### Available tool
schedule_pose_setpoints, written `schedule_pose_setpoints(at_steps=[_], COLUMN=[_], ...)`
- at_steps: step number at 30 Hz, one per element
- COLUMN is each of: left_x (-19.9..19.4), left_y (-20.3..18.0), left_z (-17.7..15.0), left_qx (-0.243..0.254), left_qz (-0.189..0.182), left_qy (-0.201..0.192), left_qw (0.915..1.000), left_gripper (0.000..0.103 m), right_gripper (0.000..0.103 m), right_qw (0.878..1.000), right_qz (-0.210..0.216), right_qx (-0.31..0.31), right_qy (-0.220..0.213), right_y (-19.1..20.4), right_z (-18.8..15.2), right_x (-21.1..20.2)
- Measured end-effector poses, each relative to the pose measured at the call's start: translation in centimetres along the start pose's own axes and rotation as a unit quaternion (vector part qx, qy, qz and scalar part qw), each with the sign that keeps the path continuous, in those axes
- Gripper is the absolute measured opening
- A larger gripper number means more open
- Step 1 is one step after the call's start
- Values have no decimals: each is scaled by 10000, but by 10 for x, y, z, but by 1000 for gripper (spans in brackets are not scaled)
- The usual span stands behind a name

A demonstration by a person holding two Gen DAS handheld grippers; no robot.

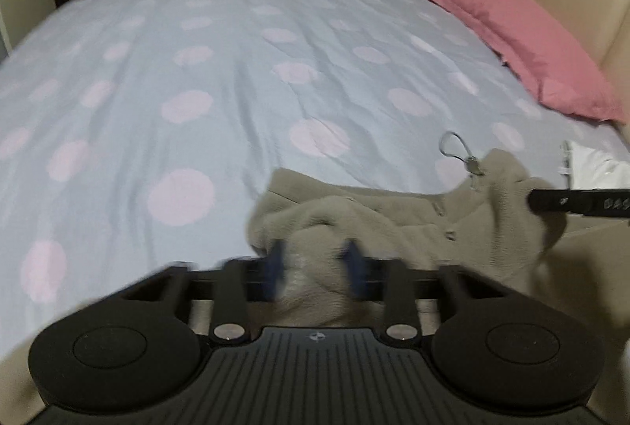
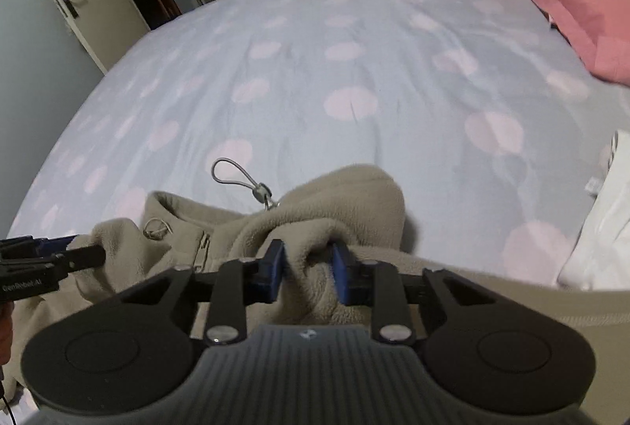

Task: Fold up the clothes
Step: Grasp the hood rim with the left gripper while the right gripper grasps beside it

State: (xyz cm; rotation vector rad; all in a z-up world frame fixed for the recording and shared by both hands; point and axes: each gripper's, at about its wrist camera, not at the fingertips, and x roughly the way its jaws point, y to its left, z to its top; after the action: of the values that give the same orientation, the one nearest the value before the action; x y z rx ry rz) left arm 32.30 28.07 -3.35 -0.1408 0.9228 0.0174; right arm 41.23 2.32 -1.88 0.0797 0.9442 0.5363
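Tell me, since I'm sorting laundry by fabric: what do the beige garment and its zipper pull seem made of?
The beige garment looks like fleece: matte, with a nubby, fuzzy pile. Its zipper pull seems to be a thin grey cord loop on a small shiny, probably metal, clasp.

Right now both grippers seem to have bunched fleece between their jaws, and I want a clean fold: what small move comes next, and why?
Probably lift both a little and draw them apart. The left gripper and right gripper each pinch a fold of the beige fleece jacket, which lies crumpled at the near edge of the spotted bedspread. Spreading it flat first should expose its shape for folding.
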Motion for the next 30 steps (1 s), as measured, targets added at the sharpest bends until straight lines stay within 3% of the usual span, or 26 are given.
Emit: schedule_pose_setpoints(at_steps=[3,8,14,17,22,27,30], left_x=[-19,-70,-106,-92,-80,-108,-129], left_y=[-13,-25,-40,-52,-67,-65,-58], left_z=[-12,-56,-136,-168,-184,-174,-161], left_qx=[594,1417,1930,2135,2306,2388,2176], left_qz=[-46,-346,-653,-399,32,1,-44], left_qy=[-126,-6,495,852,1071,815,482], left_qw=[9981,9893,9778,9724,9671,9676,9748], left_gripper=[17,14,13,13,16,24,43], right_gripper=[20,19,19,19,25,37,43], right_qw=[9994,9926,9782,9725,9678,9671,9747], right_qz=[105,576,890,696,296,293,280], right_qx=[-331,-1068,-1711,-1894,-2123,-2273,-2063], right_qy=[-54,9,769,1160,1317,1106,813], right_y=[5,13,13,13,21,25,15], right_z=[-11,-46,-120,-155,-178,-162,-147], right_x=[-18,-72,-107,-97,-82,-107,-124])
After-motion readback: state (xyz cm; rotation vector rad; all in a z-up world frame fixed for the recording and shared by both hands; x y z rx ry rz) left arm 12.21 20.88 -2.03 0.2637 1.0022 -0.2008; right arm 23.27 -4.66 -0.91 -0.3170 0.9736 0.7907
